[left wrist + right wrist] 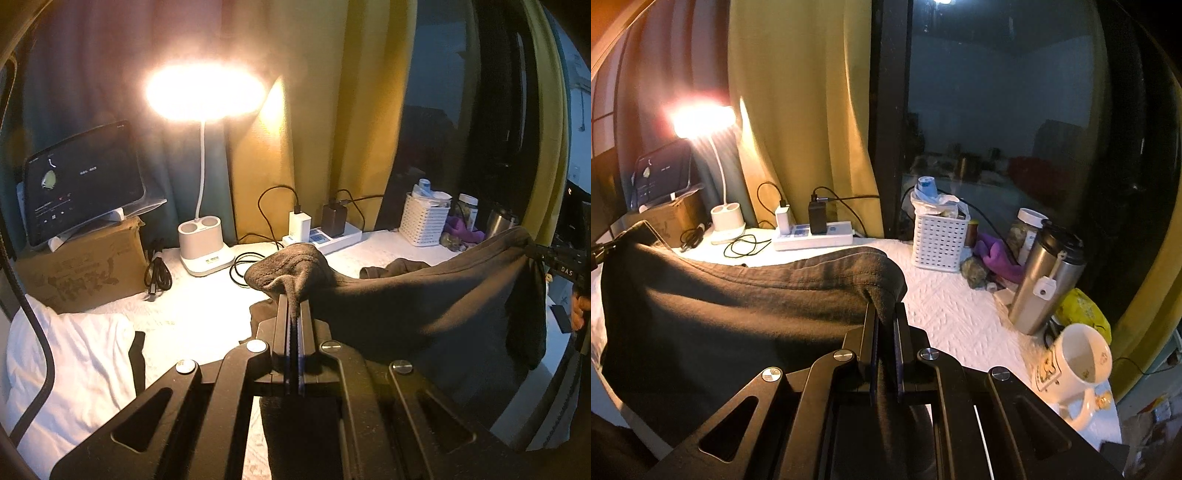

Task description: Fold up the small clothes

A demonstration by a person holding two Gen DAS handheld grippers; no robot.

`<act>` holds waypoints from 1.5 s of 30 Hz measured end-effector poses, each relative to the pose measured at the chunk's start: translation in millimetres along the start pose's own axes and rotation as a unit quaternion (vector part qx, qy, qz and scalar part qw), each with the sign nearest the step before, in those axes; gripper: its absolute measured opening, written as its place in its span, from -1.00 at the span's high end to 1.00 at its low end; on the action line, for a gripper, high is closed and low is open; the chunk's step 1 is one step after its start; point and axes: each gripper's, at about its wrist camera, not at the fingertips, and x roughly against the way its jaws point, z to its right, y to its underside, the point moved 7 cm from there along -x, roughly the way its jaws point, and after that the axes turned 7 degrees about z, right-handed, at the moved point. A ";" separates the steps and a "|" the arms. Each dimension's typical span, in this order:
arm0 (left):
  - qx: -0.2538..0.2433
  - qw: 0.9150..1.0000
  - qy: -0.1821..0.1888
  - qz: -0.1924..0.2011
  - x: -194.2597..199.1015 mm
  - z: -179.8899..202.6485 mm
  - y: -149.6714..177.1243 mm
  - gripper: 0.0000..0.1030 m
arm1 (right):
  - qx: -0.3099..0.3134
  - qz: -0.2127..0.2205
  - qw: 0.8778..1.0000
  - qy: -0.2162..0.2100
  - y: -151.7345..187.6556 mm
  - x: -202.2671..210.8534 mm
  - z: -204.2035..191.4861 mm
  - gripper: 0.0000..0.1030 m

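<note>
A dark grey garment [413,306] hangs stretched in the air between my two grippers, above the white quilted surface [192,310]. My left gripper [294,299] is shut on one corner of it. My right gripper [886,308] is shut on the opposite corner; the garment [738,306] sags to the left of it. The right gripper also shows at the far right of the left wrist view [535,253], pinching the cloth. More dark cloth [399,267] lies on the surface behind.
A lit desk lamp [205,240], a power strip with chargers [325,236] and cables stand at the back. A tablet [83,181] sits on a cardboard box. A white basket [940,240], steel tumbler [1045,280] and mug [1075,362] stand on the right. A white cloth [70,362] lies at left.
</note>
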 end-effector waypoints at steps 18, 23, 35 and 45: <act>0.013 0.999 -0.016 -0.036 -76.5 -26.0 1.5 0.99 | 0.002 -0.028 0.999 -0.015 -16.9 -95.1 6.0 0.87; 0.015 0.998 -0.024 -0.052 -99.9 -34.6 5.8 0.99 | 0.000 -0.041 0.999 -0.019 -16.0 -125.8 6.9 0.87; 0.028 0.995 -0.041 -0.092 -145.0 -54.4 28.6 0.99 | -0.005 -0.080 0.996 -0.031 2.5 -191.1 4.3 0.87; 0.034 0.990 -0.062 -0.125 -170.7 -66.8 53.8 0.99 | -0.002 -0.120 0.992 -0.023 24.4 -231.6 4.0 0.87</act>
